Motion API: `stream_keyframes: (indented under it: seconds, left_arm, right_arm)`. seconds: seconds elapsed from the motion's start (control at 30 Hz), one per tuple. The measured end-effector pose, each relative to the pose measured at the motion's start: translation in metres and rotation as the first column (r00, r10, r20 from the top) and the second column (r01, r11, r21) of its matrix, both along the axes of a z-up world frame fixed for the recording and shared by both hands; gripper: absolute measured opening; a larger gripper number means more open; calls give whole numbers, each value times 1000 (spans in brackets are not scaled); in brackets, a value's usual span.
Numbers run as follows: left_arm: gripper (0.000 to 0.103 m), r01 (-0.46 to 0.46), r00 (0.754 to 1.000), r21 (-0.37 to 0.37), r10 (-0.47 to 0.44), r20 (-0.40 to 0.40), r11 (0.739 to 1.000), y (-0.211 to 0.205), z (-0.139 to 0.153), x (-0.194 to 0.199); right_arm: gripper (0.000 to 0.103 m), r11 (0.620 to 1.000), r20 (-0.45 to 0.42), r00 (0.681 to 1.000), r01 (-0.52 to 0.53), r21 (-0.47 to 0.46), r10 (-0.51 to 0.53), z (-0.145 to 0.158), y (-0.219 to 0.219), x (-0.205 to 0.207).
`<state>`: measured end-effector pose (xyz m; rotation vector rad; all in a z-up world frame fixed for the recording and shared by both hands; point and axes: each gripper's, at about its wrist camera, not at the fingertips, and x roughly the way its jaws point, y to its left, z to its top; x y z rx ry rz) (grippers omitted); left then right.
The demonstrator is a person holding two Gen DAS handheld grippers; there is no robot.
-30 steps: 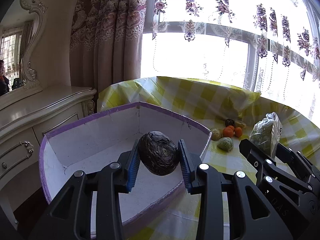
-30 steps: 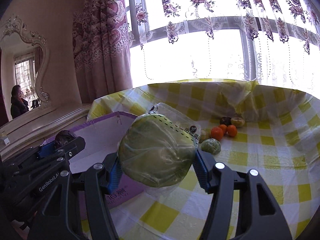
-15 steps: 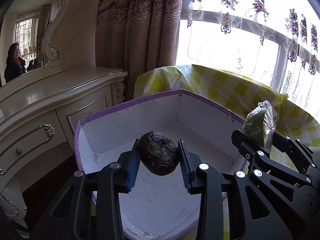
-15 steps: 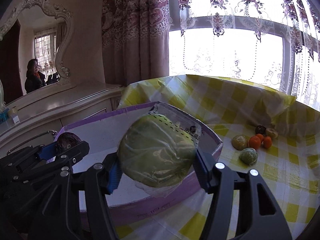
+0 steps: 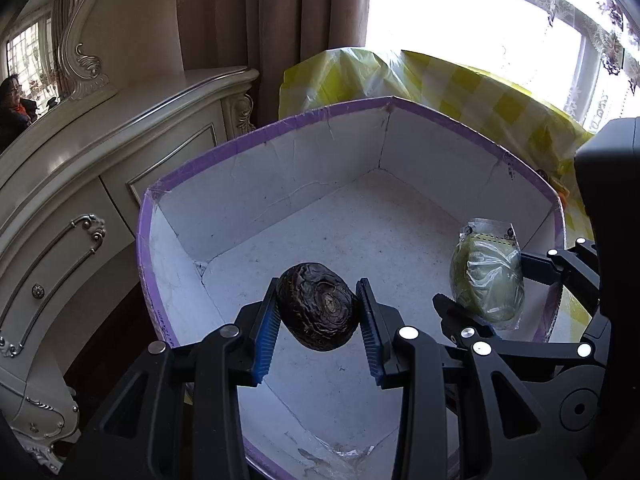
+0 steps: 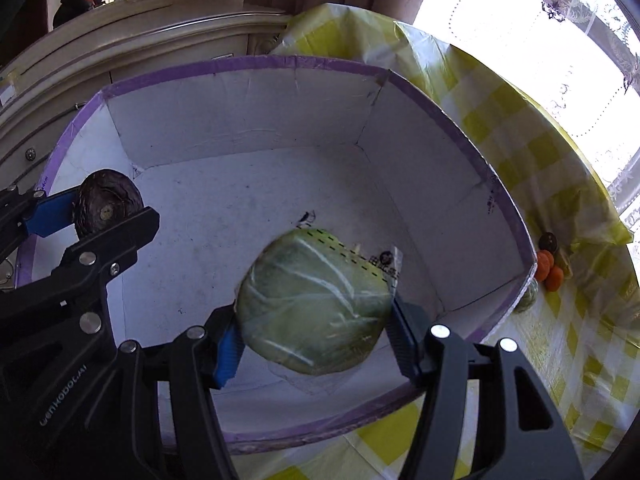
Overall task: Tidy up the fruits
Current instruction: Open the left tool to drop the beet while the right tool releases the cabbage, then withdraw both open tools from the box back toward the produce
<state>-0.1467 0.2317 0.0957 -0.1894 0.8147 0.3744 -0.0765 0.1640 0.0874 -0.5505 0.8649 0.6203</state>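
Note:
My left gripper (image 5: 318, 316) is shut on a dark, wrinkled round fruit (image 5: 318, 311), held above the floor of a white cardboard box with a purple rim (image 5: 280, 124). To its right, my right gripper (image 6: 316, 332) is shut on a green cabbage-like head in clear plastic wrap (image 6: 316, 300), also over the box interior. In the left wrist view the wrapped head (image 5: 486, 276) hangs near the box's right wall. In the right wrist view the dark fruit (image 6: 108, 202) shows at the box's left side, between the left gripper's blue pads.
The box (image 6: 256, 66) sits on a yellow-checked tablecloth (image 6: 520, 128). Small orange fruits (image 6: 549, 270) and a dark one (image 6: 548, 242) lie on the cloth right of the box. A cream ornate dresser (image 5: 100, 152) with a mirror stands to the left; curtains and a bright window are behind.
Both grippers have moved left and tilted downward, from over the tablecloth to above the box interior, each still carrying its item. The loose fruits have slid to the right edge of view.

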Motion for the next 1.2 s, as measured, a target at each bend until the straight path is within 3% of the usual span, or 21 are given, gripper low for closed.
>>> stream_keyframes:
  seconds: [0.33,0.37,0.47,0.57,0.67,1.03,1.2]
  left_arm:
    - [37,-7,1000,10,7,-2,1000,1,-1,4]
    - [40,-11,1000,7,11,3,1000,2,-1,4]
    - [75,-35,999,-24,35,28,999,9,2,0]
    - [86,-62,996,-20,63,57,998,13,8,-5]
    - [87,-88,993,-35,91,76,995,20,13,-8]
    - [87,-117,989,-44,121,85,992,25,14,-9]
    - [87,-134,985,-22,136,106,991,22,20,-12]
  right_arm:
    - [63,1000,0,1000,-6,-26,6,-2,3,2]
    - [63,1000,-2,1000,-6,-25,6,-2,3,3]
    - [80,1000,0,1000,-8,-21,8,0,3,-1]
    - [88,1000,10,1000,-5,-30,5,3,4,-4]
    - [94,999,3,1000,-1,-36,1,6,2,-5]
    - [94,999,-4,1000,6,-40,-6,8,0,-8]
    - [94,999,25,1000,18,27,-19,20,-11,-12]
